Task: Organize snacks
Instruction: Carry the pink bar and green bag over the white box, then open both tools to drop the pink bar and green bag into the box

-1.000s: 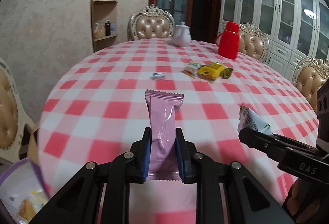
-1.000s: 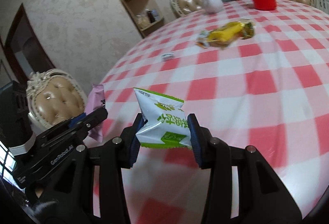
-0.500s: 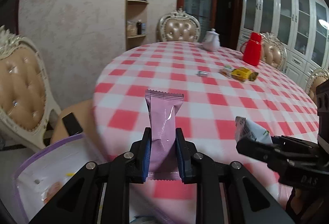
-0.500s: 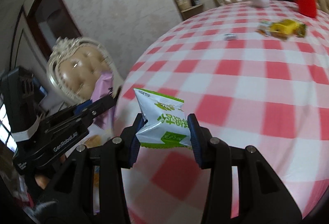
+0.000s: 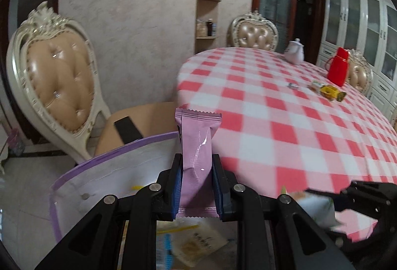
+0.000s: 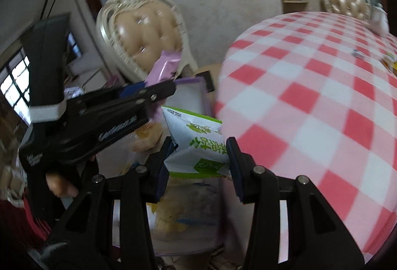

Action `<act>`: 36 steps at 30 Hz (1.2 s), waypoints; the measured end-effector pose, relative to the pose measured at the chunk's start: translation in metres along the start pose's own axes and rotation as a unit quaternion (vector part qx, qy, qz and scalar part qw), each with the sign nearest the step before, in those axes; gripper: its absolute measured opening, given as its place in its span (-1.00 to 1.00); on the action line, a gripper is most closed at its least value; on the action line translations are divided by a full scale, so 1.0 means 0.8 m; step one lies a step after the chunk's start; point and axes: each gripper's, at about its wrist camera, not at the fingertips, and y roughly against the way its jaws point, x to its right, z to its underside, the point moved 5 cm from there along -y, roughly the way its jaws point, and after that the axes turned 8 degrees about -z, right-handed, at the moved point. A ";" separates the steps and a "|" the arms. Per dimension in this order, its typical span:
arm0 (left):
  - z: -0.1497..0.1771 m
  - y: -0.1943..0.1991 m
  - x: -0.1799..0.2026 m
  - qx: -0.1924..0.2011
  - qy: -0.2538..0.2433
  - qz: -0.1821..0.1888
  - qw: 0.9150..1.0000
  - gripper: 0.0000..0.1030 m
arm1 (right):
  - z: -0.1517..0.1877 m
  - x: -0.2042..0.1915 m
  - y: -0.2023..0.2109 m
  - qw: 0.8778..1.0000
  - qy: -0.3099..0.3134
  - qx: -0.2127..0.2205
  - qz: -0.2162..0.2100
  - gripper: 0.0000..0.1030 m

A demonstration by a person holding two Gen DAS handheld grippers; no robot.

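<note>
My left gripper (image 5: pixel 196 183) is shut on a pink snack packet (image 5: pixel 197 160), held upright over an open white bag with a purple rim (image 5: pixel 82 168) beside the table. My right gripper (image 6: pixel 198 160) is shut on a white and green snack packet (image 6: pixel 198 143), also over that bag (image 6: pixel 191 93). In the right wrist view the left gripper (image 6: pixel 158 86) with the pink packet (image 6: pixel 163 66) is at upper left. In the left wrist view the right gripper (image 5: pixel 320 198) shows at lower right, its packet (image 5: pixel 315 208) blurred. Snacks lie inside the bag.
A round table with a red and white checked cloth (image 5: pixel 285 121) fills the right. On it lie yellow snack packets (image 5: pixel 327 92), a small wrapped candy (image 5: pixel 292 85), a red jug (image 5: pixel 338 66) and a white teapot (image 5: pixel 295 51). A padded chair (image 5: pixel 57 81) stands left of the bag.
Both grippers have swung left off the table, each still holding its packet. The bag and the chair have come into view beneath and beside them.
</note>
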 end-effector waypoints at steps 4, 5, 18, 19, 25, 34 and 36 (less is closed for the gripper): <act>0.006 -0.005 -0.024 -0.006 0.008 -0.020 1.000 -0.55 | 0.013 -0.023 -0.022 0.999 0.028 -0.027 -0.016 -0.10; 0.007 -0.006 -0.028 -0.007 0.009 -0.025 1.000 -0.55 | 0.014 -0.027 -0.025 0.999 0.031 -0.031 -0.019 -0.10; 0.005 0.002 -0.054 0.013 0.015 -0.115 0.993 0.68 | 0.023 -0.043 -0.025 0.997 0.061 -0.034 -0.043 0.35; 0.002 0.002 -0.048 0.015 0.008 -0.115 0.993 0.68 | 0.019 -0.036 -0.021 0.997 0.054 -0.028 -0.038 0.35; -0.015 -0.003 0.009 0.010 -0.023 -0.081 0.996 0.68 | 0.007 0.034 0.030 1.000 -0.010 0.017 0.002 0.46; -0.078 -0.059 0.217 -0.038 -0.095 0.101 0.990 0.68 | 0.003 0.203 0.164 0.979 -0.071 0.071 0.178 0.52; -0.099 -0.086 0.276 -0.041 -0.116 0.140 0.983 0.68 | 0.005 0.264 0.200 0.967 -0.123 0.083 0.205 0.53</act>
